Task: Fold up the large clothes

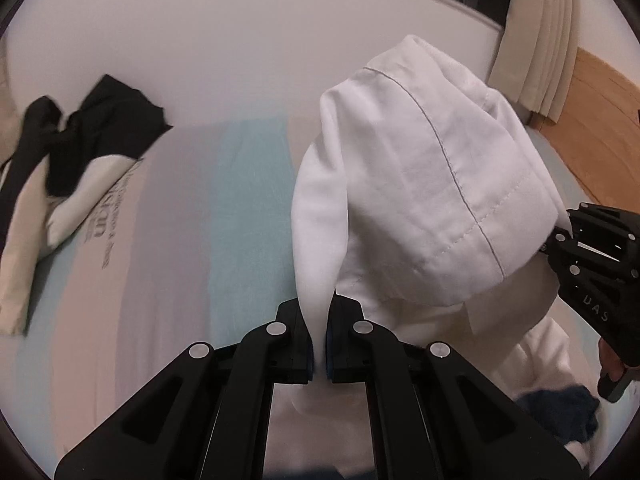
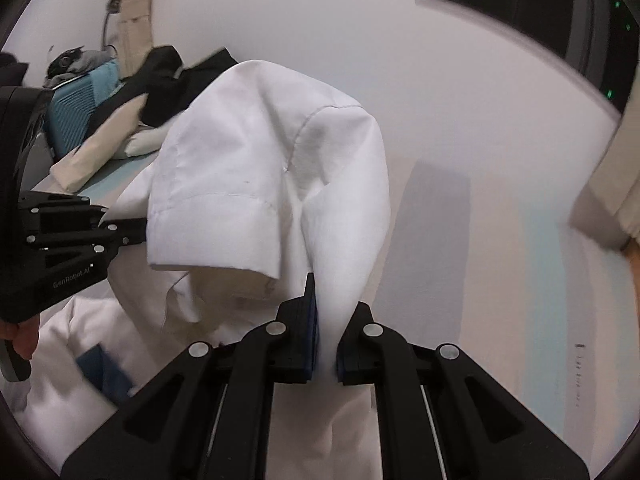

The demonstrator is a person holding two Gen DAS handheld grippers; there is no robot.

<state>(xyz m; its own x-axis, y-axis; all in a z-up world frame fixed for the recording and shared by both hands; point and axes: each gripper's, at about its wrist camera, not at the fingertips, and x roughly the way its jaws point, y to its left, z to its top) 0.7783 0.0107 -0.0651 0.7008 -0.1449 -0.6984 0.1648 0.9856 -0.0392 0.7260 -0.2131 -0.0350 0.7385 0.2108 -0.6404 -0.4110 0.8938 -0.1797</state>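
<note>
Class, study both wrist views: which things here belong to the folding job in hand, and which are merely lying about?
Part of the job:
- white shirt, lifted off the bed
- left gripper, shut on the shirt
- right gripper, shut on the shirt

Lying about:
- black garment on the cream cloth
- striped bedsheet
- blue suitcase
- curtain

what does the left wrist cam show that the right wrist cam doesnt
Only the left wrist view shows printed lettering on the bed sheet and a wooden board past the bed's edge. Only the right wrist view shows a blue suitcase and a dark window. Both show the white shirt pinched by the left gripper and right gripper, and the black garment.
</note>
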